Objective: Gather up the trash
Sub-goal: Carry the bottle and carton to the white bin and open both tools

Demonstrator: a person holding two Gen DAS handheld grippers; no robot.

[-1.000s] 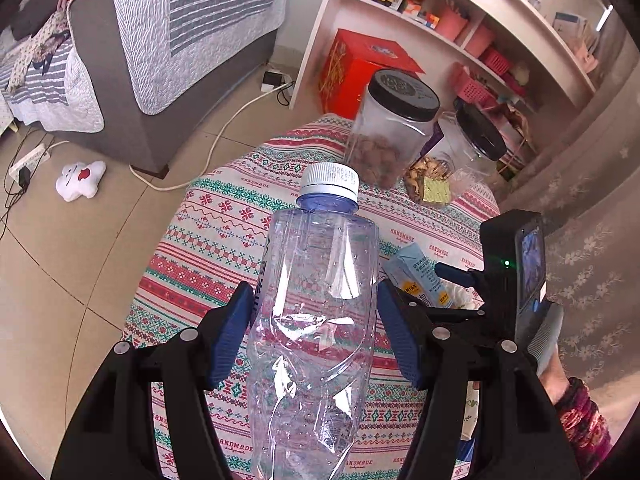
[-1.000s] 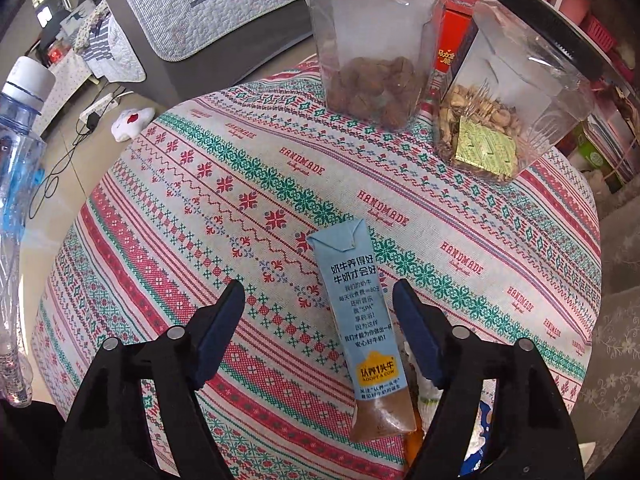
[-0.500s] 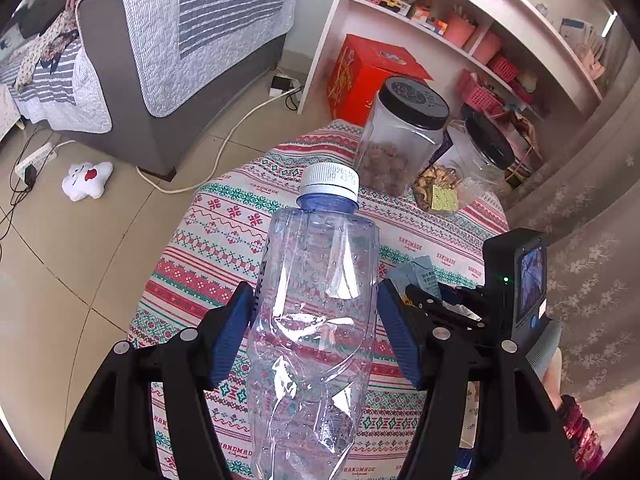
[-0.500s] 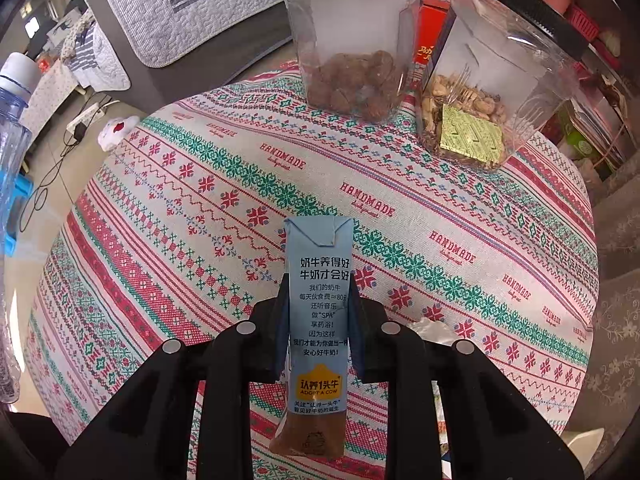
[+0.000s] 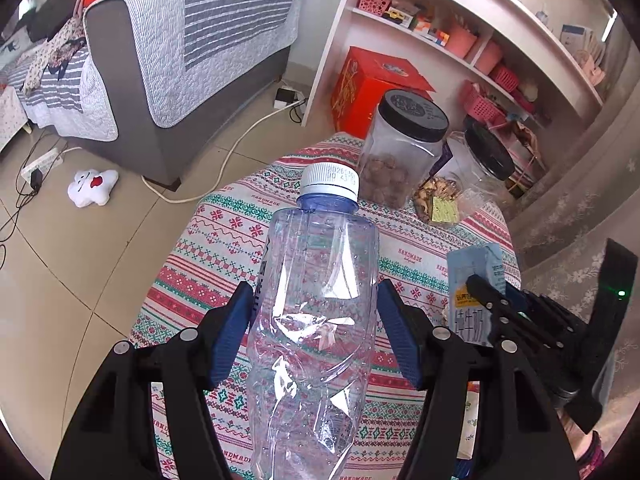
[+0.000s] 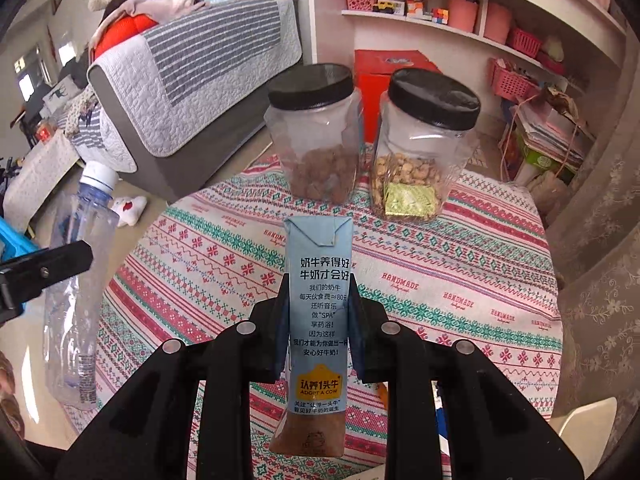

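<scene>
A clear, crumpled plastic bottle (image 5: 320,248) with a white cap stands upright between the blue pads of my left gripper (image 5: 312,292), which is shut on it above the patterned tablecloth (image 5: 224,232). My right gripper (image 6: 318,292) is shut on a light blue milk carton (image 6: 320,248) and holds it upright, clear of the table (image 6: 460,272). In the left wrist view the carton (image 5: 474,276) shows at the right. In the right wrist view the bottle (image 6: 76,280) shows at the far left.
Two clear jars with black lids, one of brown nuts (image 6: 316,136) and one of pale nuts (image 6: 424,144), stand at the table's far side. Beyond are a grey sofa (image 5: 180,60), a white shelf (image 5: 440,20), a red box (image 5: 372,84) and a plush toy (image 5: 92,188) on the floor.
My right gripper closed on the carton that lay on the table and lifted it upright off the cloth. The left gripper kept still with the bottle in it.
</scene>
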